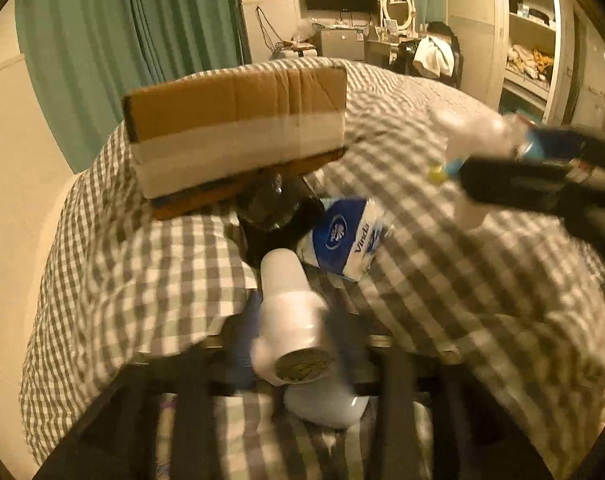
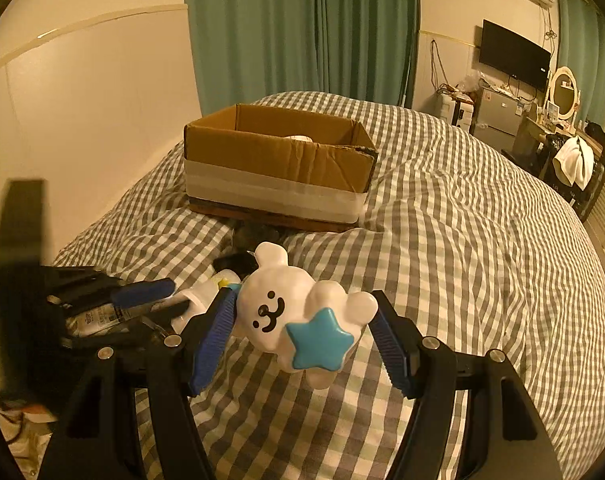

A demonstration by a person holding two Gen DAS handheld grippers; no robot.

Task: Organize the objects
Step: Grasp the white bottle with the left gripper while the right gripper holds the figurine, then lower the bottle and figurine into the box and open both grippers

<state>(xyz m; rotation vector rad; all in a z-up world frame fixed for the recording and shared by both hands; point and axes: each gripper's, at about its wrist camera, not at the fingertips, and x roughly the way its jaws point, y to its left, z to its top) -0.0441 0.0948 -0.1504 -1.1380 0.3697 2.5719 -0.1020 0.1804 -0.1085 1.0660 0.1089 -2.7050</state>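
Where a grey-and-white checked bedspread (image 2: 442, 240) covers the bed — teal curtains (image 2: 302, 28) behind.
Right gripper (image 2: 302, 328) clamped on white glossy bear figurine (image 2: 286, 304); left gripper (image 1: 298, 344) parted, white cylindrical bottle (image 1: 290, 312) between its jaws — open brown cardboard box (image 2: 278, 168) beyond.

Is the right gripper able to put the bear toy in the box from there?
Probably yes. The right gripper is shut on the bear toy, and the cardboard box sits straight ahead on the bed with its top open. Only bare checked cover lies between them.

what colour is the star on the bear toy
Blue star on the white bear toy; clearest in the right wrist view.
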